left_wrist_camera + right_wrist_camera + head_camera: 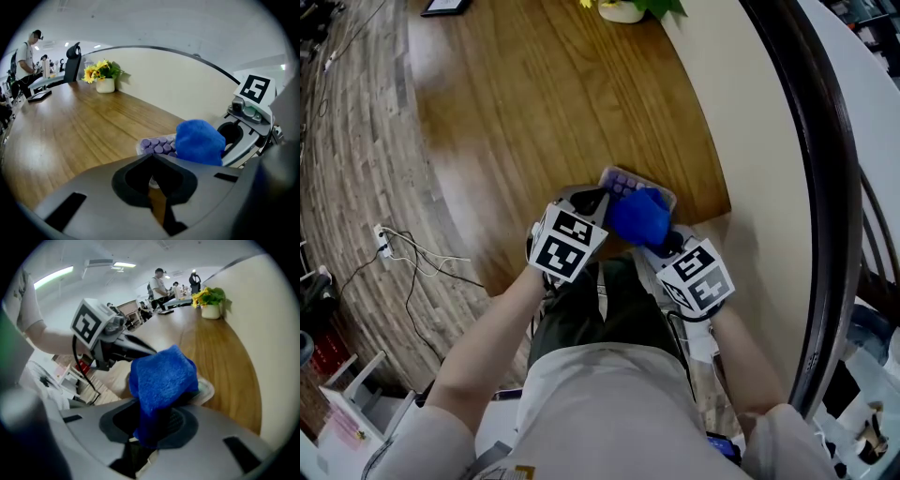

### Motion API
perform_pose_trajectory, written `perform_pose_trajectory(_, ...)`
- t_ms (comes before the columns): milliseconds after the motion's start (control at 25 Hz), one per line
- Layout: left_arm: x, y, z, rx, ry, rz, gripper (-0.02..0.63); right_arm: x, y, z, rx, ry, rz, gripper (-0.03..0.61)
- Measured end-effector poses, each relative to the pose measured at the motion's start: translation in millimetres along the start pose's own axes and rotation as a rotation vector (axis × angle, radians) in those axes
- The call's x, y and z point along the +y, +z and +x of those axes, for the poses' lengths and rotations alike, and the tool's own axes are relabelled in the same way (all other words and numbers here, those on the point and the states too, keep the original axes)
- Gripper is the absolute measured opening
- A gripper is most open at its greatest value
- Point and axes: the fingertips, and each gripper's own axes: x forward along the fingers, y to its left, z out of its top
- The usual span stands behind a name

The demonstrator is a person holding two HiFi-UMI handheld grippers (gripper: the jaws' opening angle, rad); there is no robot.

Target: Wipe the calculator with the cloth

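1. Two grippers are at the near edge of the wooden table (534, 103), one per hand, each with its marker cube on top.
2. One calculator (630, 181) with purple keys lies flat by that edge, just beside the curved cream wall (750, 112) on the right.
3. One blue cloth (636, 217), bunched up, sits on the near end of the calculator and covers a good part of the keys. In the head view only the far rows stick out past it.
4. Right gripper (157, 420): jaws clamped on the cloth, which bulges up out of them and blocks most of that gripper's view of the calculator. Only a pale bit of its edge shows beside the cloth.
5. Left gripper (152, 180): jaws drawn narrow at the calculator's near left side, and a pale edge looks pinched between them. Its own body hides the rest of that contact.
6. Other stuff: one pot of yellow flowers (622, 11) at the far end of the table against the wall, well apart from the work. One dark flat thing (445, 6) is on the far left corner, too cut off to tell what it is.
7. Loose cables (422, 258) run over the plank floor to the left of the table.
8. A few people (159, 284) stand far back in the room, nowhere near the table edge.
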Motion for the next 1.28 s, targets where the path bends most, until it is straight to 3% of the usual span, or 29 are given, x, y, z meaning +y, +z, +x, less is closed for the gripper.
perform_pose_trajectory(80,0.0,0.2,0.1,0.003,0.001,0.001,0.002,7.6,-15.2,-3.4,0.06,0.041,-0.008,0.101)
perform_pose_trajectory(160,-0.7,1.0,-0.4,0.003,-0.001,-0.002,0.002,3.0,-17.3,-13.6,0.051,0.024,0.021,0.101)
perform_pose_trajectory(280,-0.2,1.2,-1.5,-0.003,0.002,-0.005,0.002,-26.2,10.3,-38.7,-0.104,-0.073,0.123,0.101)
perform_pose_trajectory(400,-0.6,0.9,-2.4,-0.006,0.004,-0.014,0.002,-67.6,43.7,-62.0,-0.271,-0.224,0.2,0.101)
perform_pose_trajectory(480,-2.3,1.3,-2.3,-0.007,0.003,-0.018,0.002,-87.7,58.9,-66.7,-0.333,-0.299,0.219,0.101)
perform_pose_trajectory(560,-3.0,1.2,-1.8,-0.009,0.005,-0.018,0.002,-96.1,69.5,-56.1,-0.353,-0.322,0.227,0.103)
perform_pose_trajectory(920,-0.2,1.3,-0.6,-0.015,0.009,-0.049,0.002,-41.0,84.5,15.8,-0.235,-0.22,0.148,0.103)
perform_pose_trajectory(1280,2.9,-0.4,-1.7,-0.017,0.009,-0.041,0.002,10.1,32.1,17.5,-0.107,-0.016,0.218,0.1)
